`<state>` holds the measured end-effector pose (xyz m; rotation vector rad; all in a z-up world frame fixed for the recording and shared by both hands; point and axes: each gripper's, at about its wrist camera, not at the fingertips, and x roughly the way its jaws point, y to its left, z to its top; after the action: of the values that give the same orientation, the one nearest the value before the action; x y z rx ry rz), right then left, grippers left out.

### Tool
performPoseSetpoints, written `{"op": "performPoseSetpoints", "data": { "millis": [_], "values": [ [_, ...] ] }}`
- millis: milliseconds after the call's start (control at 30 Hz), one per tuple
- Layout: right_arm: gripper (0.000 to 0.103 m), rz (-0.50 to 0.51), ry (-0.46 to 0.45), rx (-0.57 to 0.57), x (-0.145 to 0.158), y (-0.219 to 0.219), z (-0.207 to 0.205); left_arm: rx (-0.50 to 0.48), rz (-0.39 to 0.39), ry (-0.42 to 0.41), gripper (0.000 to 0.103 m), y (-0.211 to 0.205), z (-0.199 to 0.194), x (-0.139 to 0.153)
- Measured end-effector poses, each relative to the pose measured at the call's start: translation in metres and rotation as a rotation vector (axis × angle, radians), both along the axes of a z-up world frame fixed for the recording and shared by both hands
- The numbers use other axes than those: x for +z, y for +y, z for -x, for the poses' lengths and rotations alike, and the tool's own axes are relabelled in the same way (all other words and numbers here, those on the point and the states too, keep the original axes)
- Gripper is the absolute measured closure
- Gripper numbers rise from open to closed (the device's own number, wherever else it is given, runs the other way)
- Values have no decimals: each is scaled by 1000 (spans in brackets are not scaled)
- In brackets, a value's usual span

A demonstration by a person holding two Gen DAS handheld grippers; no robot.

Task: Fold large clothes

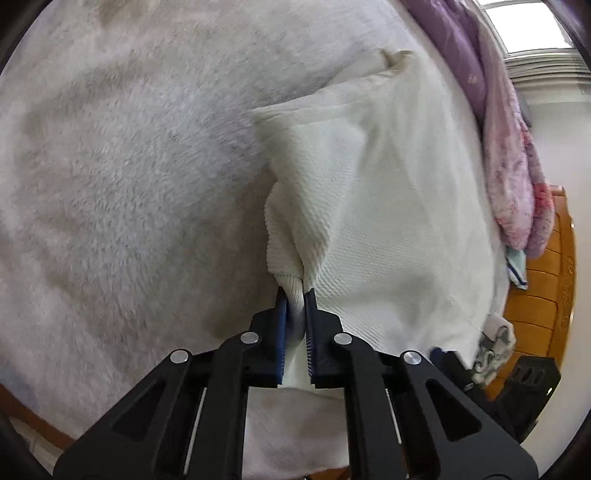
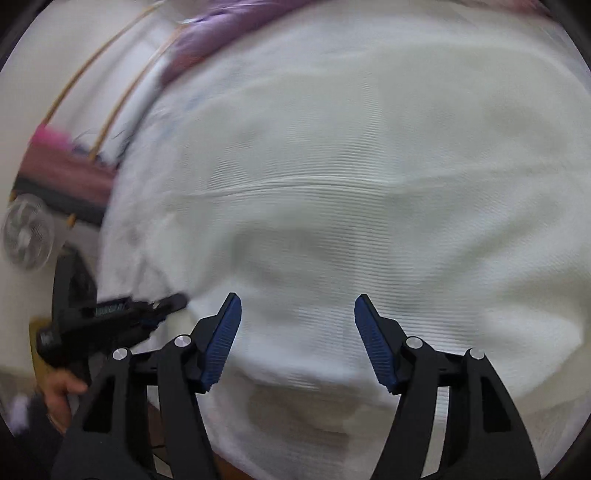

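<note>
A white ribbed knit garment (image 1: 380, 206) lies on a fluffy pale bed cover (image 1: 122, 177). My left gripper (image 1: 295, 295) is shut on a bunched edge of the garment, with cloth pinched between the blue pads (image 1: 281, 332). In the right wrist view the same white garment (image 2: 332, 192) fills the frame, blurred by motion. My right gripper (image 2: 297, 308) is open and empty just above the cloth, with its blue pads (image 2: 221, 339) wide apart. The left gripper (image 2: 110, 317) shows at the left of the right wrist view, held by a hand (image 2: 61, 391).
A purple and pink floral quilt (image 1: 506, 147) is heaped along the bed's far side. A wooden cabinet (image 1: 546, 295) stands at the right, with a window (image 1: 532, 26) above. A small fan (image 2: 27, 236) stands left of the bed.
</note>
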<state>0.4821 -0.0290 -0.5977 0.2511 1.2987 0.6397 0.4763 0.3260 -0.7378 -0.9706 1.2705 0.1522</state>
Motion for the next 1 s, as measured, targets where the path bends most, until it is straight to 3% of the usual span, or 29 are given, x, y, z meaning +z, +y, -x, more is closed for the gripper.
{"op": "performPoseSetpoints", "data": {
  "millis": [67,267,367,500,533,567,600,633,667,767,833,900,967,1000],
  "values": [
    [41,-34,-38,83,4,20,10,16,69,-36,97,1,-3,16],
    [34,-85,-139,324,16,76,40,9,158,-91,97,-3,-19,48],
    [34,-24,-197,364,14,93,44,6,172,-102,97,-7,-24,57],
    [34,44,-244,335,-4,113,35,5,168,-101,97,-13,-24,57],
    [40,61,-254,337,-7,120,33,7,165,-98,97,-15,-27,58],
    [54,69,-256,337,-9,128,32,7,160,-90,97,-17,-29,58],
    [76,92,-260,322,-11,134,31,5,157,-85,96,-17,-29,59],
    [86,115,-249,303,-13,135,27,6,167,-95,96,-16,-29,61],
    [90,118,-205,264,-18,132,17,16,178,-120,92,-16,-28,66],
    [91,4,-98,148,-16,106,-3,7,190,-196,60,-16,-26,86],
    [91,-94,-44,67,-9,84,-15,-1,164,-283,53,-20,-25,109],
    [91,-196,17,-51,-5,57,-26,-11,97,-344,37,-25,-24,129],
    [91,-310,69,-176,-1,21,-33,5,-15,-371,36,-31,-22,145],
    [91,-345,79,-215,1,7,-34,16,-33,-380,36,-34,-21,148]
  ]
}}
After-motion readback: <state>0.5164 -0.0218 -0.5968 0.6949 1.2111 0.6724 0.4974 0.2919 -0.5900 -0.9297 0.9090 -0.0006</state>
